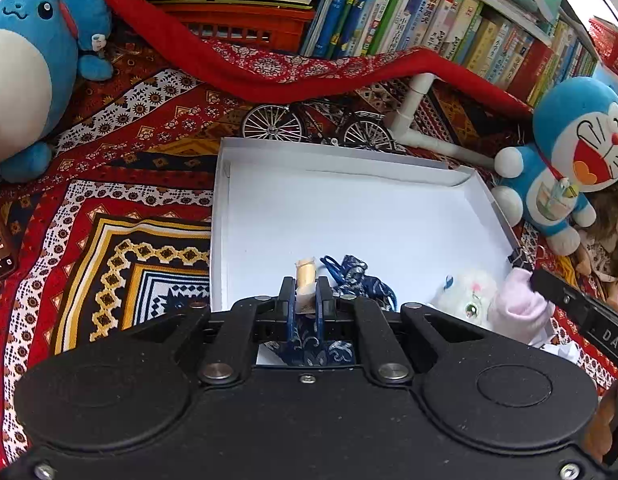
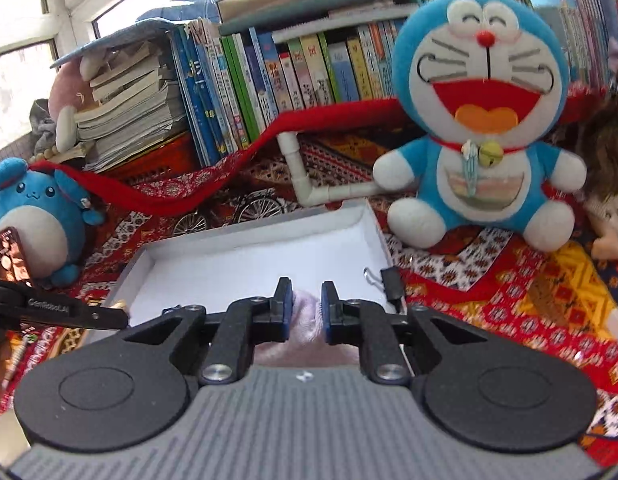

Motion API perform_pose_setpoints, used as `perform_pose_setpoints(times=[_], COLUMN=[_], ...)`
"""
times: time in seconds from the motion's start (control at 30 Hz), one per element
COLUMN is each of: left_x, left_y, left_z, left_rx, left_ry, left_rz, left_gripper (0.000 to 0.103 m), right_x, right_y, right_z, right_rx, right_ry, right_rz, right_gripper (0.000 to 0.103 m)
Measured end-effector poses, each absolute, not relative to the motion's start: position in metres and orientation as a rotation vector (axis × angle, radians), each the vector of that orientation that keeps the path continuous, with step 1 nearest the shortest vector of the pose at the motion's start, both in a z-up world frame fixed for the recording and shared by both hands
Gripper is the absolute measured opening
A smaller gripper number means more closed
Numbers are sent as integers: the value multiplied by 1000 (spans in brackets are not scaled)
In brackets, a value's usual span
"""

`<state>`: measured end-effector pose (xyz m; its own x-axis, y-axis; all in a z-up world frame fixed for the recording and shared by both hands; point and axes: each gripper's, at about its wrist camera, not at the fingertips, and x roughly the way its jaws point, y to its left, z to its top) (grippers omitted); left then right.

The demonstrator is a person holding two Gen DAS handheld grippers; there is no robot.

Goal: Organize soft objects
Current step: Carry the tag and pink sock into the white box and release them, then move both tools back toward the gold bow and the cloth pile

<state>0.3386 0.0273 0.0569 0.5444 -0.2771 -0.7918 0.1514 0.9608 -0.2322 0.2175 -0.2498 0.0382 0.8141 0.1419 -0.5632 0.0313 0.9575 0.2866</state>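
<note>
My left gripper [image 1: 305,294] is shut on a blue patterned pouch [image 1: 351,280], pinching its fabric and a cream roll [image 1: 305,272] at its top. It hangs over the near end of a white shallow box [image 1: 349,208]. My right gripper [image 2: 305,300] is shut on a pink soft piece [image 2: 305,316] at the box's [image 2: 249,264] near right corner. In the left wrist view the pink piece [image 1: 517,304] lies against a white fluffy plush [image 1: 465,296]. I cannot tell whether they are one toy. The left gripper's fingertips [image 2: 109,316] reach in from the left in the right wrist view.
A Doraemon plush [image 2: 481,120] sits right of the box, a round blue plush [image 1: 29,60] far left. A red scarf [image 1: 269,76], a model bicycle [image 1: 313,124] and a white pipe [image 1: 413,112] lie behind the box. A binder clip [image 2: 389,280] grips its right wall. Books line the back.
</note>
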Motion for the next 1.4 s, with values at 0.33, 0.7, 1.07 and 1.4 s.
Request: perform_pose_setpoints(times=[0.33, 0.7, 1.07, 1.4], left_x=[350, 327, 259, 206], left_y=[33, 41, 57, 84], left_z=[51, 82, 108, 101], left_rx=[-210, -184, -79, -50], left_ry=[1037, 947, 786, 728], left_rz=[-249, -264, -272, -253], left_gripper=[29, 54, 79, 85], right_x=[222, 203, 155, 106], right_y=[-249, -253, -257, -256], right_z=[27, 52, 68, 68], right_rx=[319, 300, 221, 76], right_ry=[679, 594, 504, 418], right_rz=[82, 137, 232, 291], right_gripper=[16, 57, 80, 103])
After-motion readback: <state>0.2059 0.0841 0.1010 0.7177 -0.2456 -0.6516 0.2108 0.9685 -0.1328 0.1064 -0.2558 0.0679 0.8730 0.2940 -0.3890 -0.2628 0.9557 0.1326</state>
